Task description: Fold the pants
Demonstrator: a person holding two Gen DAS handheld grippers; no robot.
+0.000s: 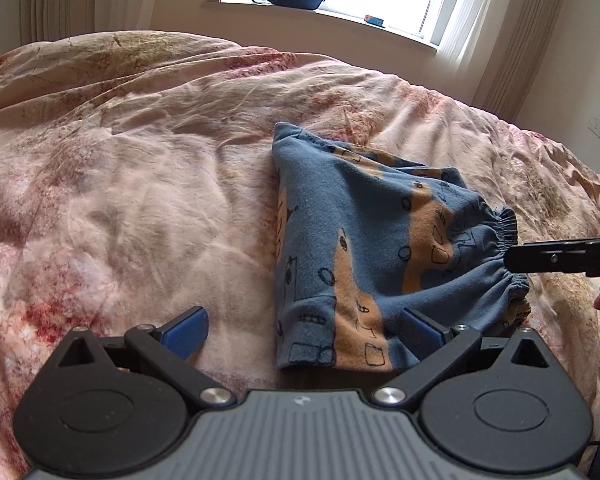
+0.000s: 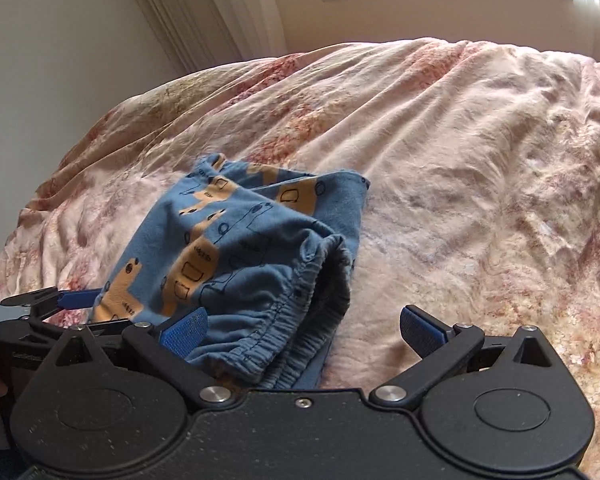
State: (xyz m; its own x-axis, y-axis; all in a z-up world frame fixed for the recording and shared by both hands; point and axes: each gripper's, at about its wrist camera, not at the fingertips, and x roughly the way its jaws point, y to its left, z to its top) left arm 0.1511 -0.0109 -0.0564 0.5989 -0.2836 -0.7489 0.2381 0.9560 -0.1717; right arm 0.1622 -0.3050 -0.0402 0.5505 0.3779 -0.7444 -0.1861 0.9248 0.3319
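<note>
Left gripper (image 1: 304,330), fingers spread wide and holding nothing, sits at the near hem of the blue-and-orange pants (image 1: 364,248), which lie folded in a compact bundle on the pink floral bed cover (image 1: 140,168). Right gripper (image 2: 304,330), fingers likewise spread with nothing clamped, hovers at the gathered elastic waistband (image 2: 284,320), its left blue pad over the cloth.
</note>
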